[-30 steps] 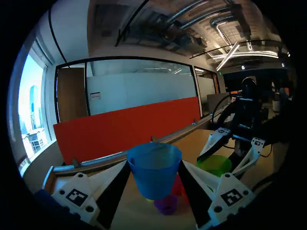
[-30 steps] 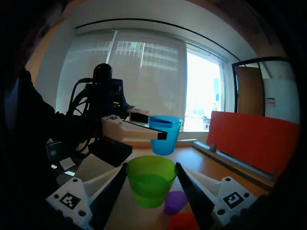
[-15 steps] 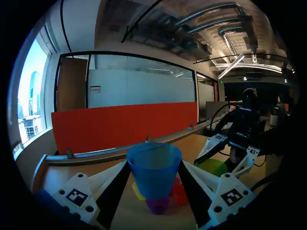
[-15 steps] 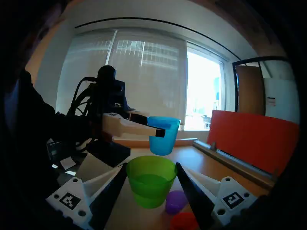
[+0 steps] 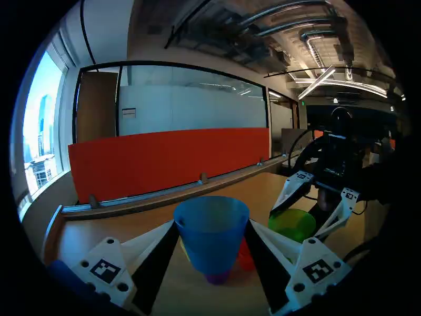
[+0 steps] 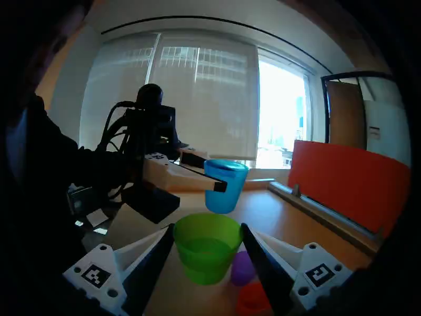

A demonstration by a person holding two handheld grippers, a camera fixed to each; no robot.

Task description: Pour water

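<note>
— How are the left gripper point(image 5: 211, 225) and right gripper point(image 6: 207, 227) built?

— White plastic fingers point(image 5: 134, 246) lined with black pads point(image 5: 158, 263), each base carrying a square black-and-white marker point(image 5: 103, 269) and screws point(image 5: 122, 287). Black cables point(image 6: 109, 129) loop behind; the sleeve point(image 6: 47, 168) is dark.

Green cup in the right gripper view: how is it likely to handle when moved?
Likely thin translucent plastic, so the green cup may flex if the right hand-held gripper squeezes hard. Liquid seems to fill its lower half, so it probably sloshes and weighs more than it looks.

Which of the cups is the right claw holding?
The green cup, gripped by the right claw; the blue cup is in the left claw.
</note>
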